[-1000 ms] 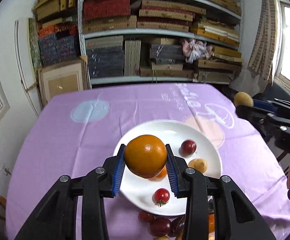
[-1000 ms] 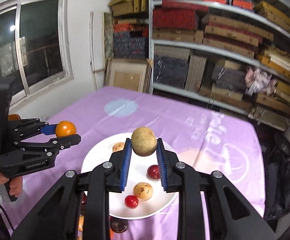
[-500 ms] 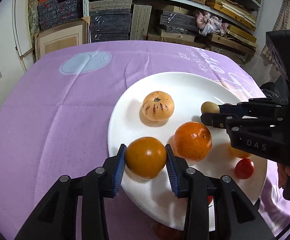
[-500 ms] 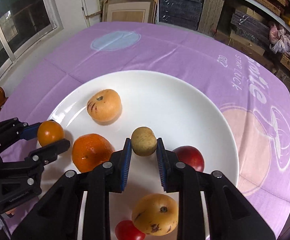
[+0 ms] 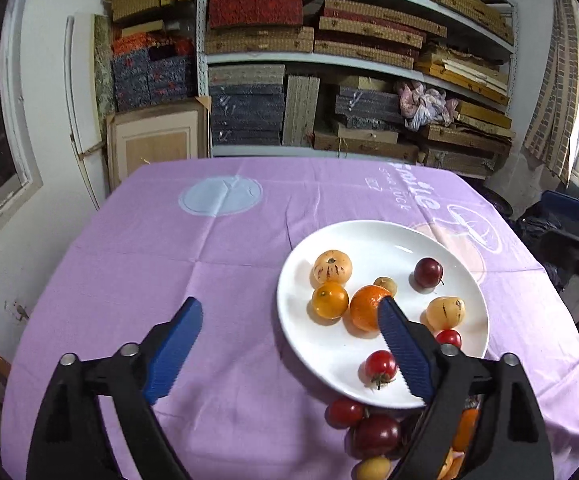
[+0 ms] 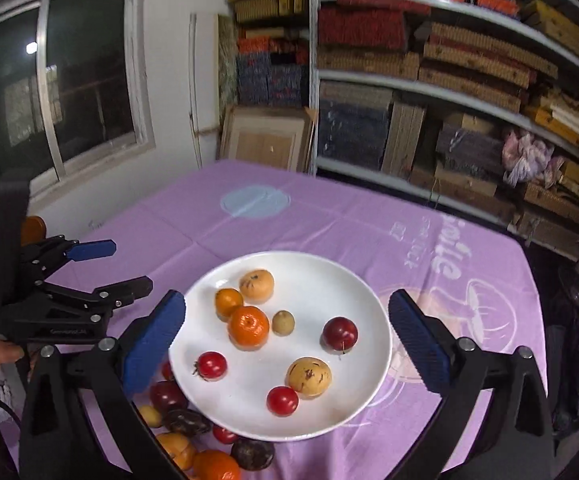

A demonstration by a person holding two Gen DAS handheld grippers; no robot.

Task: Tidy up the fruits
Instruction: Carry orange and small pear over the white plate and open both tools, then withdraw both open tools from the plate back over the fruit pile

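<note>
Both tools have just let go: the left tool (image 5: pixel 289 344) was pinching a smooth orange fruit (image 5: pixel 329 300) a second ago and the right tool (image 6: pixel 285 336) a small brown-green fruit (image 6: pixel 283 322), and now each stands with its jaws opening wide and nothing between the blue pads. Those two pieces now lie on the white plate (image 6: pixel 329 420), the smooth orange one just beside a dimpled tangerine (image 6: pixel 248 327) and a streaked yellow fruit (image 6: pixel 256 285), the small brown one close on the tangerine's other side. Also on the plate are a dark plum (image 6: pixel 340 333), a second streaked yellow fruit (image 6: pixel 309 376) and two cherry tomatoes (image 6: pixel 211 365) — so the plate is filling and the two latest deliveries look safely settled, none near the rim. What the release means for the job, as I read it, is that both tools are free for another fetch, and there is still work: a heap of loose fruit (image 6: pixel 193 436) — dark plums, small tomatoes, orange pieces — lies on the purple cloth of the counter (image 5: pixel 225 264) at the plate's near edge, partly hidden under the tools. From the right wrist view the left tool sits off to the plate's side, clear of it.
</note>
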